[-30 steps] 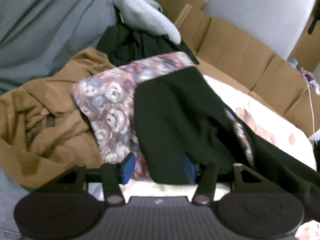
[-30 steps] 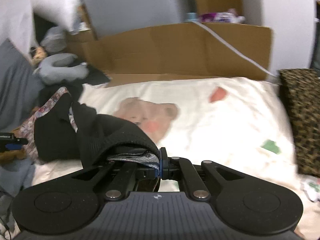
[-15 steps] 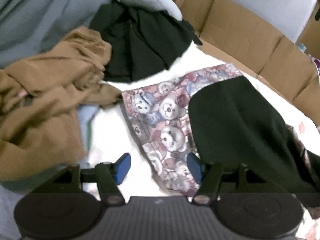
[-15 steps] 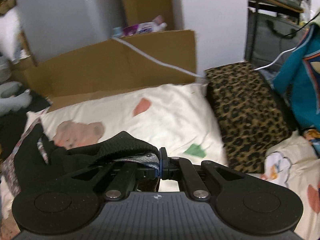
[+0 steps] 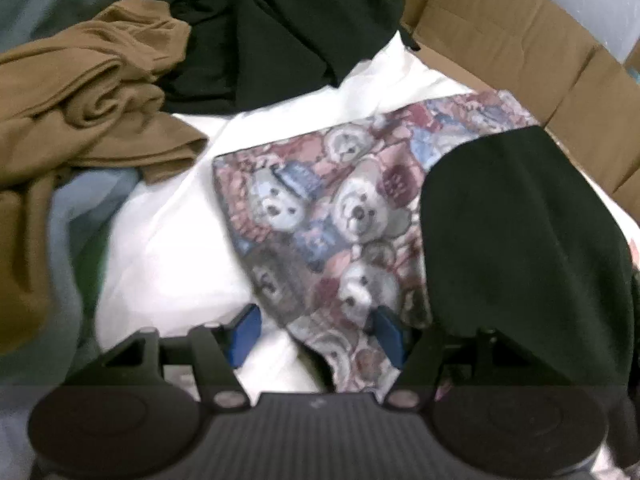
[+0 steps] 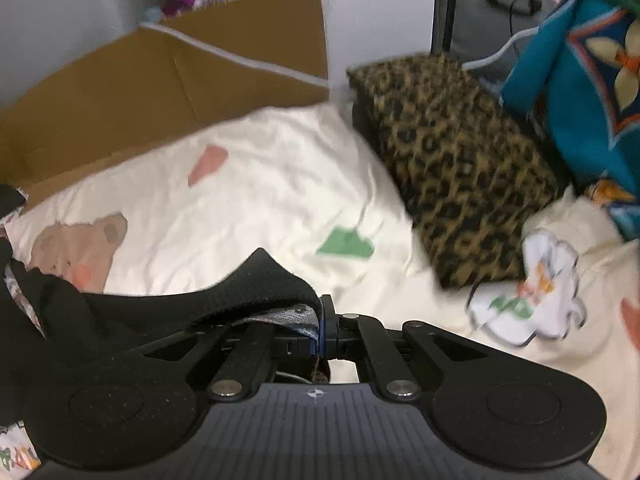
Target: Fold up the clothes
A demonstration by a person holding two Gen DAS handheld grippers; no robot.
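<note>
Firstly, from the left wrist we log the left gripper (image 5: 316, 334) with jaws closing and not yet pinching, the teddy-print garment (image 5: 340, 216) lying between its blue pads on the white bedsheet (image 5: 168, 248), a brown garment (image 5: 80, 96) far left. Next, from the right wrist, our right gripper (image 6: 321, 334) is clamped on that garment's black part (image 6: 256, 292), a leopard-print cushion (image 6: 460, 168) far right.

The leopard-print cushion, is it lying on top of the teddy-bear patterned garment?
No, the leopard-print cushion lies on the cream bedsheet, away from the teddy-bear garment.
</note>
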